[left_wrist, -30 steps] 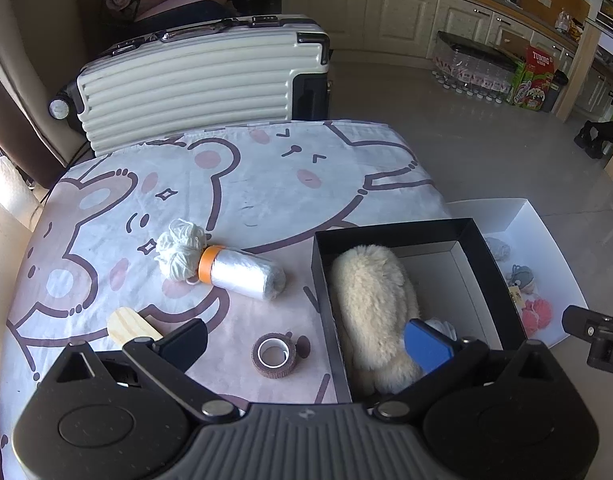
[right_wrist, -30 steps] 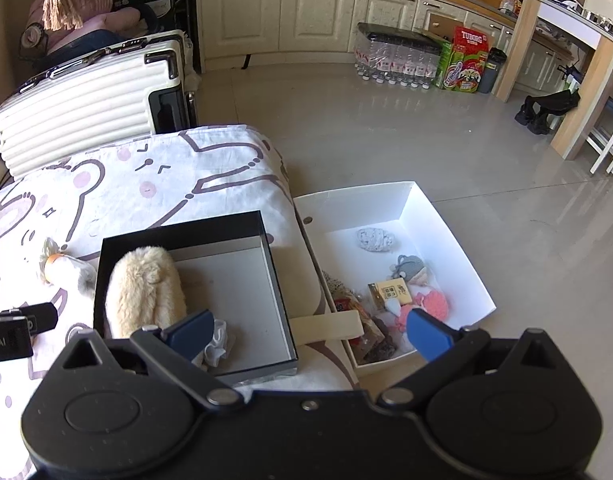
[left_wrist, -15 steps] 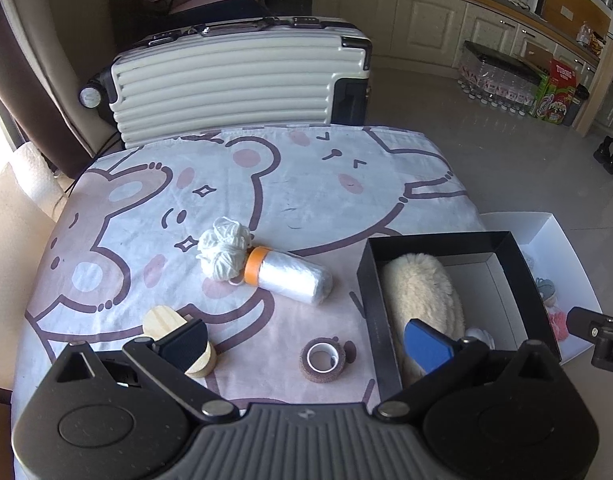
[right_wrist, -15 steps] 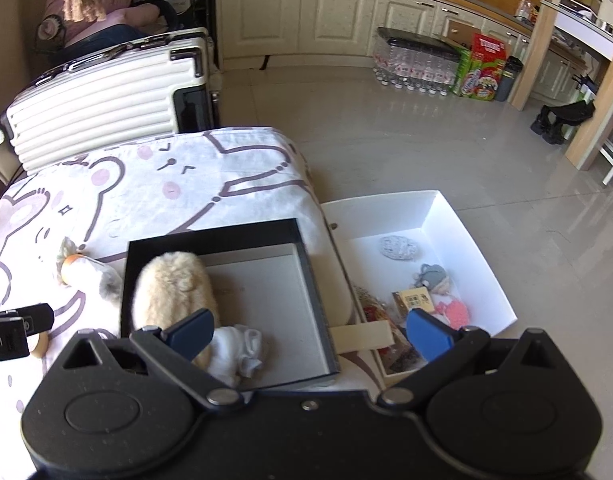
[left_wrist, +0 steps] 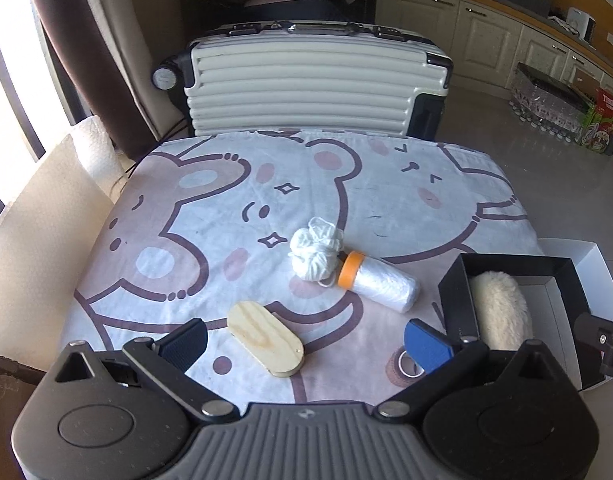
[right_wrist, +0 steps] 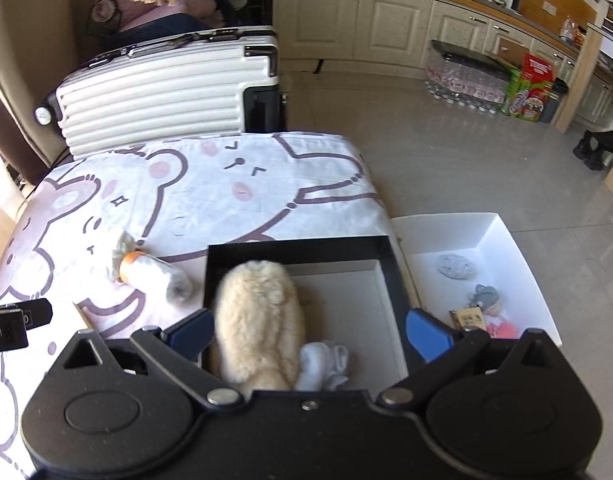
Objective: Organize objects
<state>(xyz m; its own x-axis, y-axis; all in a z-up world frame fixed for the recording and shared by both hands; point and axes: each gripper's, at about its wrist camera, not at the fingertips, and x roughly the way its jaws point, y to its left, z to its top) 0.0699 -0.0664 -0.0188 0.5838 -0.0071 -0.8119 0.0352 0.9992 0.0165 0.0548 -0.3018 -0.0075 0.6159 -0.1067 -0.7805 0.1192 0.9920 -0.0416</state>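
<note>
Two grippers, both mine, hang over a worktop (left_wrist: pixel 210 216) draped in a white cloth printed with cartoon bears. My left gripper (left_wrist: pixel 306 344) has its fingers spread wide and holds nothing; between them on the cloth lies an oval wooden piece (left_wrist: pixel 266 338), and a small roll of brown tape (left_wrist: pixel 404 366) peeks out beside the blue fingertip. Further out, a ball of white yarn (left_wrist: pixel 316 254) touches the orange end of a roll of clear plastic bags (left_wrist: pixel 380 286).

My right gripper (right_wrist: pixel 308 330) is likewise wide open and empty, poised above a black box (right_wrist: pixel 298 246) that sits at the right edge of the worktop. Inside it, a fluffy cream plush (right_wrist: pixel 260 320) fills the left half, with a bundle of white socks (right_wrist: pixel 324 364) touching its near right side; the rest of the pale floor of the box is bare. Just beside the worktop stands a white box (right_wrist: pixel 502 240) with a few small toys in it, too small to tell apart.

Behind the worktop a ribbed white suitcase (left_wrist: pixel 302 84) lies on its side. Beyond stretch a glossy tiled floor (right_wrist: pixel 446 168), cream kitchen cabinets (right_wrist: pixel 390 28) and packs of bottled water (right_wrist: pixel 470 80).
</note>
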